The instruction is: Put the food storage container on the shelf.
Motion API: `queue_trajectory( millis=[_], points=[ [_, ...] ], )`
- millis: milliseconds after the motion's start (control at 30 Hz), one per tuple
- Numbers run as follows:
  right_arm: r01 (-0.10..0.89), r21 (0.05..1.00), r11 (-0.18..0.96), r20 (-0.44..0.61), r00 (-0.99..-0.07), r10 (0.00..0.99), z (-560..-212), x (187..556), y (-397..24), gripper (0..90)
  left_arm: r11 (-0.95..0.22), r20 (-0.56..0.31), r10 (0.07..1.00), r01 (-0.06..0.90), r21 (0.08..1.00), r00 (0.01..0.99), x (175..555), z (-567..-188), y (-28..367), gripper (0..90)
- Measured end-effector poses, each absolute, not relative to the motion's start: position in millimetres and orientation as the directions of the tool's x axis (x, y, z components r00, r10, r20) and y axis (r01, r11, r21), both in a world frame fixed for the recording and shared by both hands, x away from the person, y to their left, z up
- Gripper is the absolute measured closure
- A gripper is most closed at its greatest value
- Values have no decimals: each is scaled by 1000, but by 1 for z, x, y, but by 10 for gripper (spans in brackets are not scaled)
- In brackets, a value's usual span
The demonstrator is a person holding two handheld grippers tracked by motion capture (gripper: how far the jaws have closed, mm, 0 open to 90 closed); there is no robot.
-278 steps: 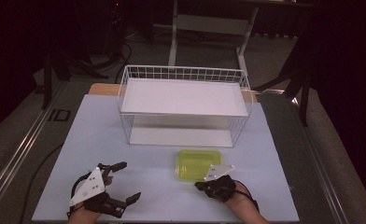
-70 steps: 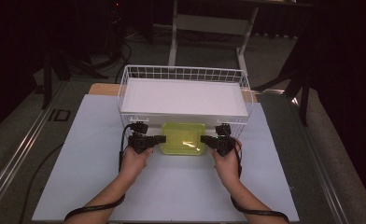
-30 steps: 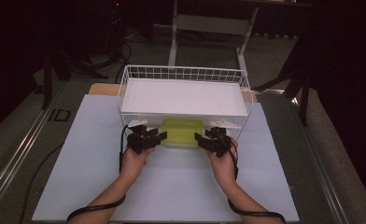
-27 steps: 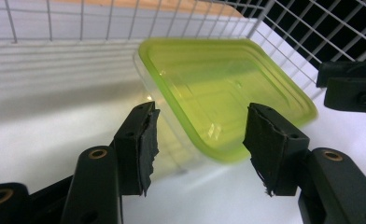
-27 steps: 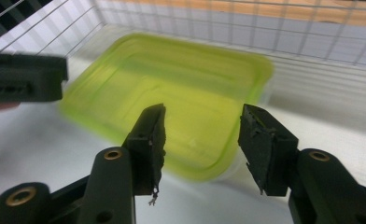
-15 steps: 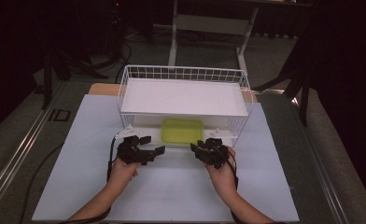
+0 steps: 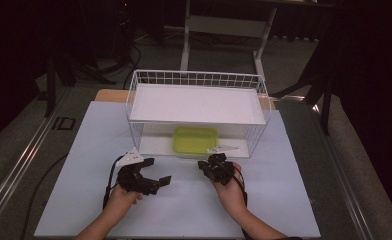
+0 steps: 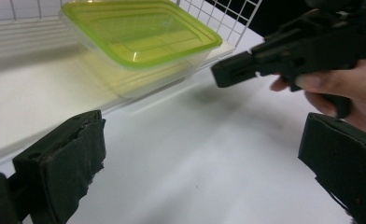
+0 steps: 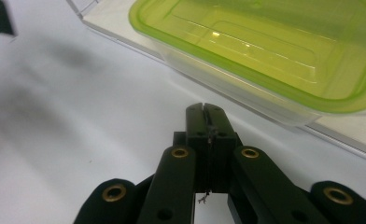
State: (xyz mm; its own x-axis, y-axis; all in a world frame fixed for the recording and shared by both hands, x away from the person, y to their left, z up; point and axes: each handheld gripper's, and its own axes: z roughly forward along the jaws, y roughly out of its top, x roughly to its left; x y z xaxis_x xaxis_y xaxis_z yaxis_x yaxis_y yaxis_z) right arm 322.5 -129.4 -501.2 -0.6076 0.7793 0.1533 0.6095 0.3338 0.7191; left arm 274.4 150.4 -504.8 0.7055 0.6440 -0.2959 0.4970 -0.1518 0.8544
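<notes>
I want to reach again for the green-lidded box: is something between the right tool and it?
Nothing visible. The right tool, shut, sits in front of the box on the rack's lower shelf, with bare table between them.

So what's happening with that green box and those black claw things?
A person holds a claw in each hand at a table. The green-lidded box sits on the bottom shelf of the white wire rack, under its upper shelf. Neither claw is touching it now. The left claw is open and the right claw is shut on nothing. Both rest on the white table just in front of the rack, so the box looks put away.
</notes>
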Motion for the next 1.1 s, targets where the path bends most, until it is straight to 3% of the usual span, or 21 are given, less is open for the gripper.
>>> queue_trajectory(
  millis=[1100],
  points=[
    [619,730,289,111,-524,844,-520,387,-103,894,-114,-270,680,461,880,682,265,-520,157,16]
  ],
)
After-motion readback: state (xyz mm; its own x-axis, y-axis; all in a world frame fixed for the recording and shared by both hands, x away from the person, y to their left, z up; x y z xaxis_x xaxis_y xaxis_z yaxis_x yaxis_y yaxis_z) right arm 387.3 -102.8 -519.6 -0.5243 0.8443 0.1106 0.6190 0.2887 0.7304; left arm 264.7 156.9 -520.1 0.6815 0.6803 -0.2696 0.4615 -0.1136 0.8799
